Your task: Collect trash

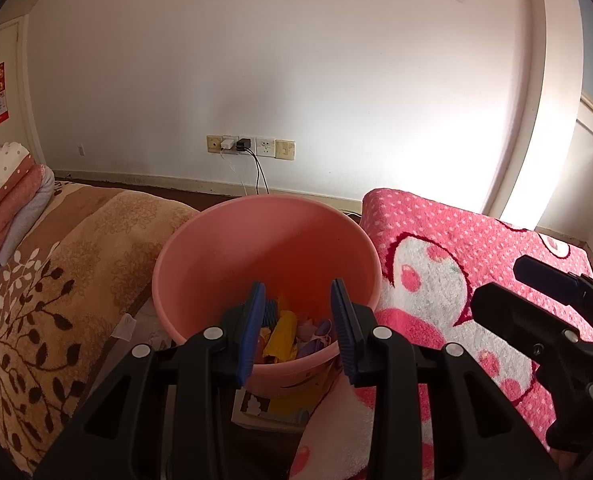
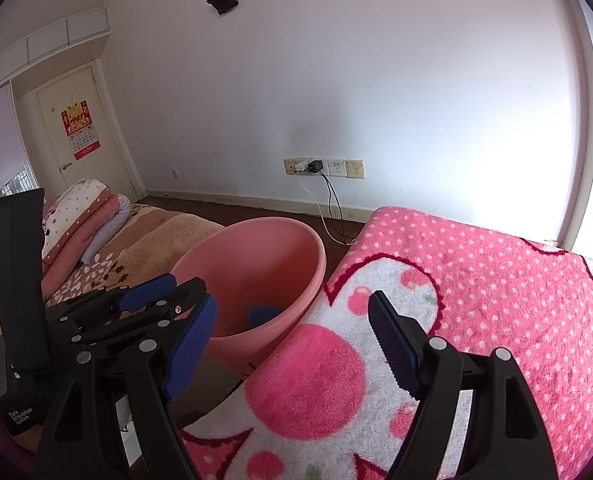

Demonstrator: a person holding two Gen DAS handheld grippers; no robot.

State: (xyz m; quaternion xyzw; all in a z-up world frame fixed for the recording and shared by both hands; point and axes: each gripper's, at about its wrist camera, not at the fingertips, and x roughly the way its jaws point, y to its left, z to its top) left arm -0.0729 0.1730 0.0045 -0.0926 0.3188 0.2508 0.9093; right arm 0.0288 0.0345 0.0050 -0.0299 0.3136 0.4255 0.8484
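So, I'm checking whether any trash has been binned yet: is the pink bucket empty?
No, the pink bucket already holds crumpled yellow and purple scraps at its bottom, seen between the open left tongs.

A pink dotted blanket (image 2: 476,300), a brown leaf-patterned blanket (image 1: 56,280), wall sockets (image 1: 250,146) and a calendar (image 2: 79,130).

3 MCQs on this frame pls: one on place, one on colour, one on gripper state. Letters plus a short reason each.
1. The bin stands:
A. on the pink blanket
B. between the two blankets
C. against the wall

2. The bin is:
A. blue
B. white
C. pink

3. The left gripper is:
A. open and empty
B. shut on paper
C. out of view

Key:
1 B: the pink bin sits between the brown floral blanket and the pink dotted blanket.
2 C: its wall is pink in both views.
3 A: the left gripper has its fingers apart above the trash, gripping nothing.
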